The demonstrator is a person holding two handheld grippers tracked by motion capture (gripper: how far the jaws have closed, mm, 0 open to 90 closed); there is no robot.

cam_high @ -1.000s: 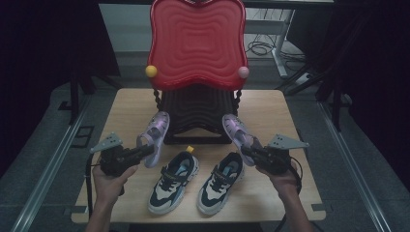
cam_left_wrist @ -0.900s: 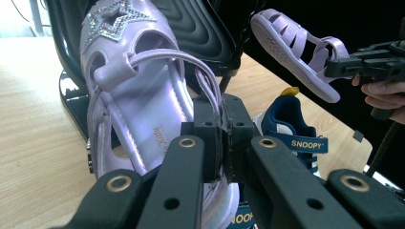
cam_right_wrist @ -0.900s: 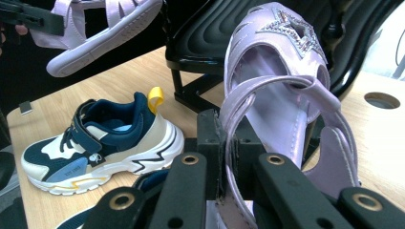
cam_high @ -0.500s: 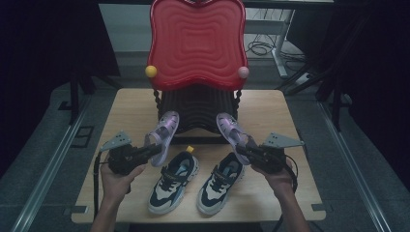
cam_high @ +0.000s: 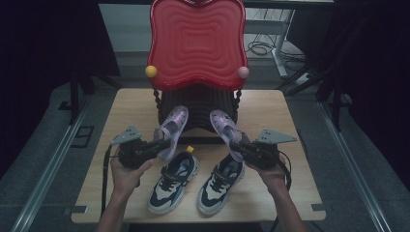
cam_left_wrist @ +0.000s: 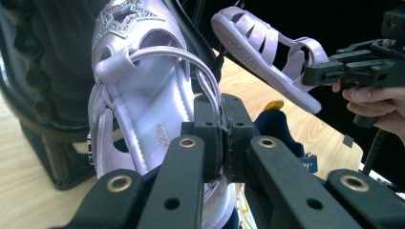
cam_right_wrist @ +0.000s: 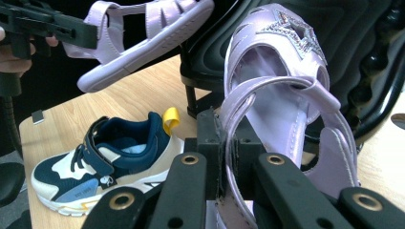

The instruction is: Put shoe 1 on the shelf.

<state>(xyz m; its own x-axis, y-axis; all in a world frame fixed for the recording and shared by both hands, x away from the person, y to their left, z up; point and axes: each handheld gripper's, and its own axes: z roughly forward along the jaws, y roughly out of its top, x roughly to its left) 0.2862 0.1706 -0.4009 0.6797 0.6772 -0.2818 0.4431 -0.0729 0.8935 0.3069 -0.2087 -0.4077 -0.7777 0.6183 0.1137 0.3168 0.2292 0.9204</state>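
Left sandal (cam_high: pixel 171 129) carried inward toward right sandal (cam_high: pixel 226 129).

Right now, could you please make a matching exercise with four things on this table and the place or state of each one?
Things:
1. left sandal
2. right sandal
3. sneakers
4. red chair back

Places or states:
A. standing side by side on the table
B. held up in the right claw
C. upright behind the shoes
D. held up in the left claw

Pairs: 1-D, 2-B, 3-A, 4-C
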